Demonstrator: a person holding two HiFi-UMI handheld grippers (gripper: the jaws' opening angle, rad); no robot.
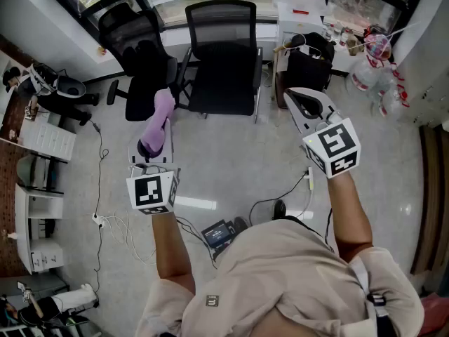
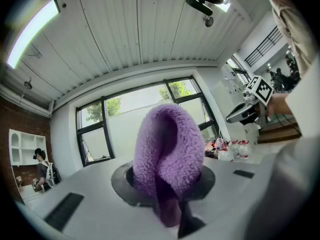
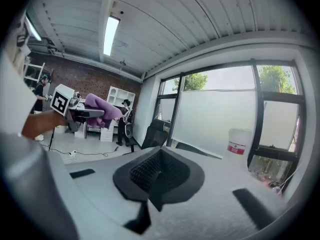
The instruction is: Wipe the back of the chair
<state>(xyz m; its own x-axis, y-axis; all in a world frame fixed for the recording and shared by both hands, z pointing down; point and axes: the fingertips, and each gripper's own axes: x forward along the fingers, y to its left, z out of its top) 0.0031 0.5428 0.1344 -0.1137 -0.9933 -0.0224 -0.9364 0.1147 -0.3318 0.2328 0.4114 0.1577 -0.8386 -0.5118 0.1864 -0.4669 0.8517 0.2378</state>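
Jaws of the left gripper (image 1: 149, 150) clamp a purple cloth (image 1: 160, 120) that sticks out past their tips. Right gripper (image 1: 297, 101) jaws meet, empty. The black chair (image 1: 221, 41) stands ahead of both, untouched.

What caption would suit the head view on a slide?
Person faces a black mesh chair, left gripper holding a purple cloth, right gripper shut and empty.
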